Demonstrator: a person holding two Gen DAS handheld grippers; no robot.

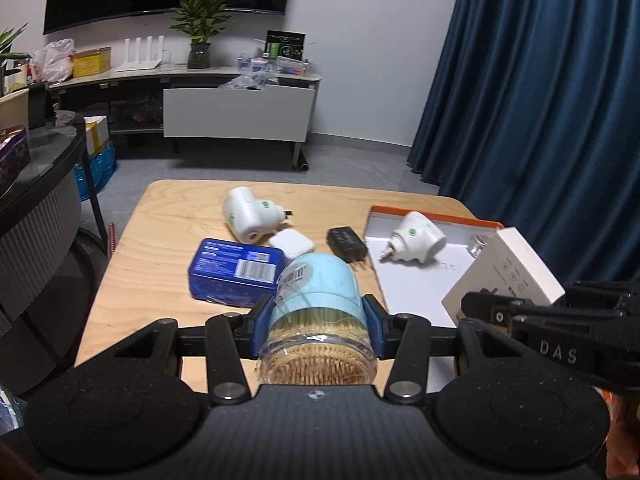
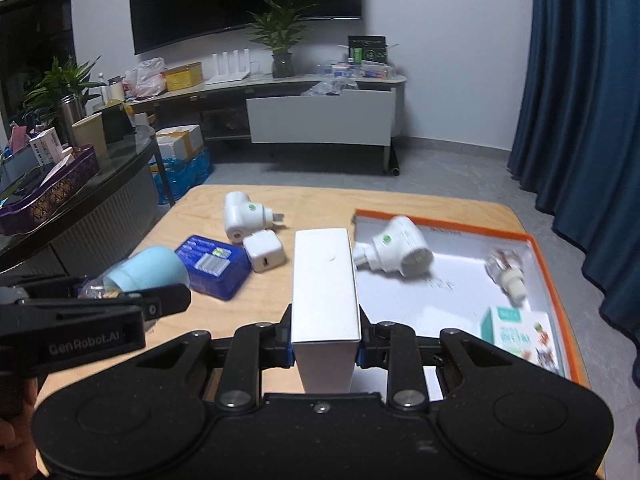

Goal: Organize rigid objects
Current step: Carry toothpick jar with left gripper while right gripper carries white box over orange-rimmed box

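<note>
At the bottom centre of the left wrist view, the left tool (image 1: 316,330) is clamped on a toothpick jar (image 1: 318,316) with a pale blue cap. The right tool (image 2: 325,338) is clamped on a white box (image 2: 325,280). Beyond them on the tabletop (image 1: 168,216) lie a blue tin (image 1: 236,272), a white charger (image 2: 264,255) and a white plug-in device (image 1: 250,216); at right sits the orange-rimmed tray (image 2: 550,276).

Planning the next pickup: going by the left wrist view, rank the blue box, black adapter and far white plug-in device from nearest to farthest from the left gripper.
1. Blue box, just ahead, left.
2. Black adapter, further back, slightly right.
3. White plug-in device, farthest, near the table's far edge.
</note>
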